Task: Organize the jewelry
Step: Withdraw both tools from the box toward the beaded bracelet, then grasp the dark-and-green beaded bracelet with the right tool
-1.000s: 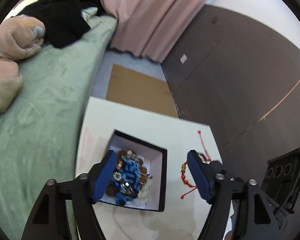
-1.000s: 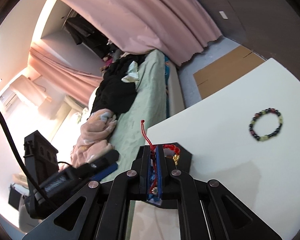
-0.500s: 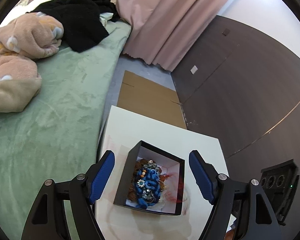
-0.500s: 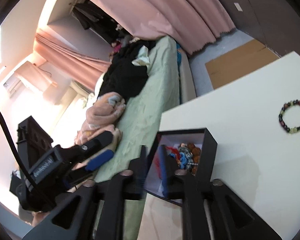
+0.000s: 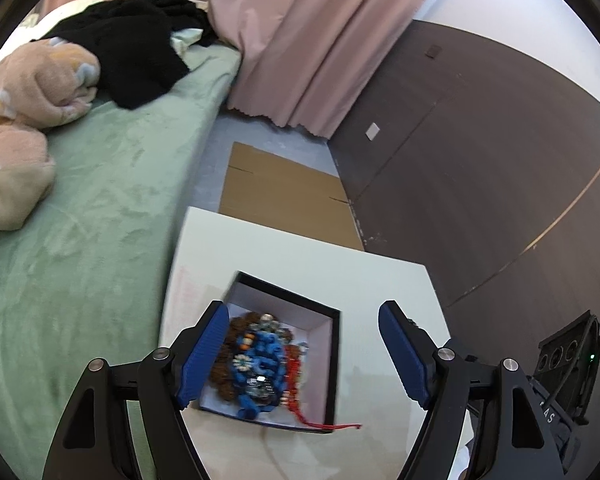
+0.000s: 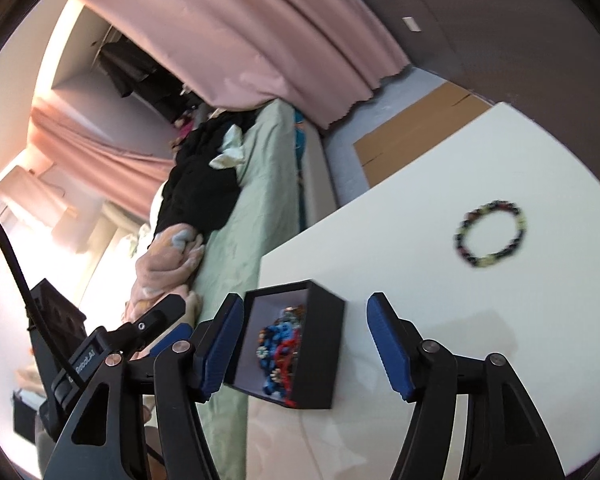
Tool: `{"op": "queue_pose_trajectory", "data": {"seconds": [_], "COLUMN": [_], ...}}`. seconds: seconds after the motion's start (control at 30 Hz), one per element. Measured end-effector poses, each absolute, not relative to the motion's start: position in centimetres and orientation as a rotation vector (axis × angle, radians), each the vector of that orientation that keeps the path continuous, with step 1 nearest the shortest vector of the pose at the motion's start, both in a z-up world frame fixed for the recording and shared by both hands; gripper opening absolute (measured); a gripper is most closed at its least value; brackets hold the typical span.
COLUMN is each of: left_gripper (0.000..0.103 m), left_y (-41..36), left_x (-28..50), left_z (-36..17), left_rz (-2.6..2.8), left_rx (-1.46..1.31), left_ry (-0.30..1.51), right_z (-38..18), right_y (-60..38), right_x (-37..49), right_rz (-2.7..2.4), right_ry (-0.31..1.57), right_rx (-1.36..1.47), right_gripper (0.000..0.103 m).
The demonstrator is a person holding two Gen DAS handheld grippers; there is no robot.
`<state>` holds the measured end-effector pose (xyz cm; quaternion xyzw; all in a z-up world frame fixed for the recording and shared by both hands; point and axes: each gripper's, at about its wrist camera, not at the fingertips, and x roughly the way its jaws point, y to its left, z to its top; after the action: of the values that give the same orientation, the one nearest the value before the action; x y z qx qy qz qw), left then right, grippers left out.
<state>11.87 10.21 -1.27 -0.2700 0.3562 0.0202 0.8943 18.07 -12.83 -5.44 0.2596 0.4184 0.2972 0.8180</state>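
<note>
A black box (image 5: 332, 360) with a white inside sits on the white table (image 5: 300, 256). It holds a heap of blue, brown and silver jewelry (image 5: 256, 364) and a red string bracelet (image 5: 296, 392) whose cord hangs over the front wall. My left gripper (image 5: 302, 356) is open and empty above the box. In the right wrist view the box (image 6: 324, 344) lies between the jaws of my right gripper (image 6: 304, 348), which is open and empty. A dark beaded bracelet (image 6: 490, 234) lies alone on the table (image 6: 400, 220) farther right.
A green bed (image 5: 100, 208) with a pink blanket and black clothes borders the table's left edge. Flat cardboard (image 5: 284, 196) lies on the floor beyond the table. A dark wall (image 5: 480, 152) and pink curtain (image 5: 300, 40) stand behind. The left gripper's body shows in the right wrist view (image 6: 100, 352).
My right gripper was shut on the red string bracelet; it has opened, and the bracelet now lies in the box. Both grippers have lifted back from the box.
</note>
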Motion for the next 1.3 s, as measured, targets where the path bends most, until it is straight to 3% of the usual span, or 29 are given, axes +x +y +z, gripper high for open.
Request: {"op": "queue_pose_trajectory", "data": {"seconds": [0.83, 1.17, 1.3], "left_gripper": [0.079, 0.079, 0.079], "left_y": [-0.8, 1.3, 3.4], "left_x": [16.7, 18.1, 17.9], "left_z": [-1.9, -1.8, -3.1], "left_rz": [-0.056, -0.033, -0.022], "left_rx": [-0.349, -0.301, -0.32], "left_ry": [0.802, 0.825, 0.855], "right_z": [-5.9, -8.1, -8.8], "right_y": [-25.3, -22.5, -21.0], "right_x": [20.2, 24.5, 26.3], "right_rz": [0.362, 0.294, 0.278], "right_ry": [0.892, 1.011, 1.043], "right_rx": [0.661, 0.51, 0.425], "right_gripper": [0.065, 0.064, 0.055]}}
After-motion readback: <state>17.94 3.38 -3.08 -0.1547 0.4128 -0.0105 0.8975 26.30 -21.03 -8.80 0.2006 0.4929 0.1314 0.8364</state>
